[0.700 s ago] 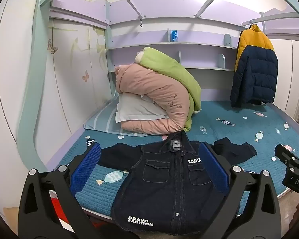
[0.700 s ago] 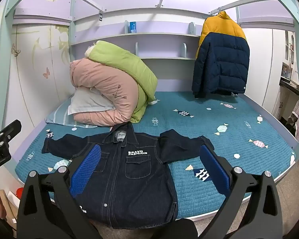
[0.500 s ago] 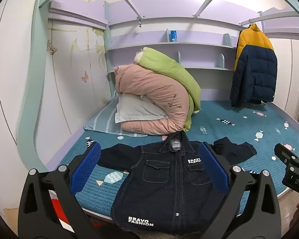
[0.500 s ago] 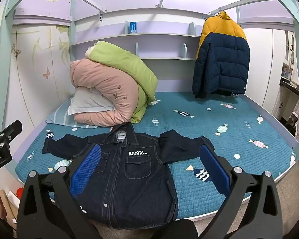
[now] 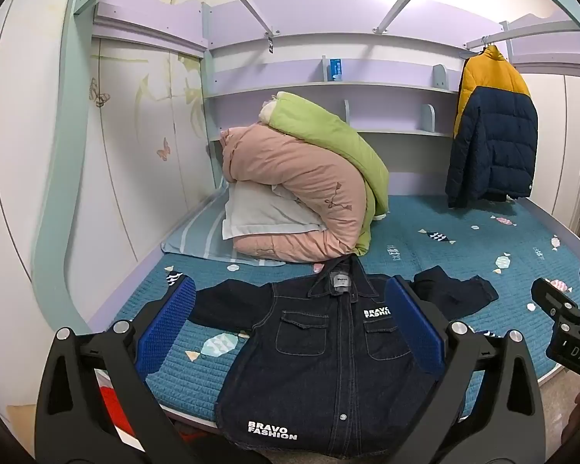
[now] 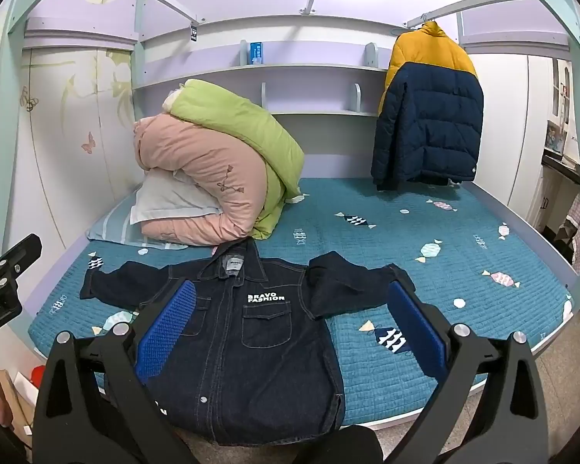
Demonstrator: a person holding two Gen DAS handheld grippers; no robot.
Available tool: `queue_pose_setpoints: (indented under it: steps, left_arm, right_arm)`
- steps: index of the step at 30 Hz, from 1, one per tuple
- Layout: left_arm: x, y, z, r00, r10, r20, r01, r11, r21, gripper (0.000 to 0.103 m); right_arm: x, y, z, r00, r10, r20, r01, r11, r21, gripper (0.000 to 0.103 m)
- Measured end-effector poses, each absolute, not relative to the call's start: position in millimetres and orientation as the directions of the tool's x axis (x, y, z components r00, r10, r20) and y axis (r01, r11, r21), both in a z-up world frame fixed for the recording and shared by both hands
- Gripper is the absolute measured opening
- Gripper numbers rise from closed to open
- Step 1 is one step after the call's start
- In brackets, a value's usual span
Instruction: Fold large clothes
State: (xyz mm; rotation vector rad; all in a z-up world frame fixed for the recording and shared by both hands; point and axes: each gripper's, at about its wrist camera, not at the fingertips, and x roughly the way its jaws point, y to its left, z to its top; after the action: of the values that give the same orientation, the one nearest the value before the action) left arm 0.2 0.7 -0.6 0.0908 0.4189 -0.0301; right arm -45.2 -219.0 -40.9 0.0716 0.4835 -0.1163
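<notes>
- A dark blue denim jacket (image 5: 321,352) w/ white "BRAVO FASHION" words is lying flat, front side up, on the teal quilted bed cover (image 5: 437,247) w/ little candy pics.
- The jacket's bottom edge is hanging a bit over the front edge of the bed; its collar is pointing to the back wall.
- Both sleeves are lying spread out to the sides (the one on the right side of the right cam looks a bit bunched up).
- The left gripper (image 5: 290,328), black w/ blue bumpy pads (image 5: 166,328), is hanging in the air in front of the bed; its fingers are wide apart & holding nothing.
- The right gripper (image 6: 290,326) is also hanging in front of the bed, fingers wide apart, nothing between them.
- Neither gripper is touching the jacket.
- A pink rolled-up puffy blanket (image 6: 197,178) is sitting behind the jacket's collar, w/ a green puffy blanket (image 6: 236,127) lying on top & a pale grey pillow (image 6: 166,201) tucked in it.
- A yellow & navy puffy coat (image 6: 429,116) is hanging at the back right, over the bed.
</notes>
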Motion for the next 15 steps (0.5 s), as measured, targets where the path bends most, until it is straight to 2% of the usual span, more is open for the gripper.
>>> queue_pose_setpoints:
  steps: [15]
  left_arm:
    - [0.9, -3.6, -3.2, 0.911, -0.014, -0.413, 0.055, 0.995, 0.088, 0.098]
  right_arm:
    - [-43.5, -222.9, -47.8, 0.877, -0.092, -0.472, 0.128, 0.991, 0.045, 0.096]
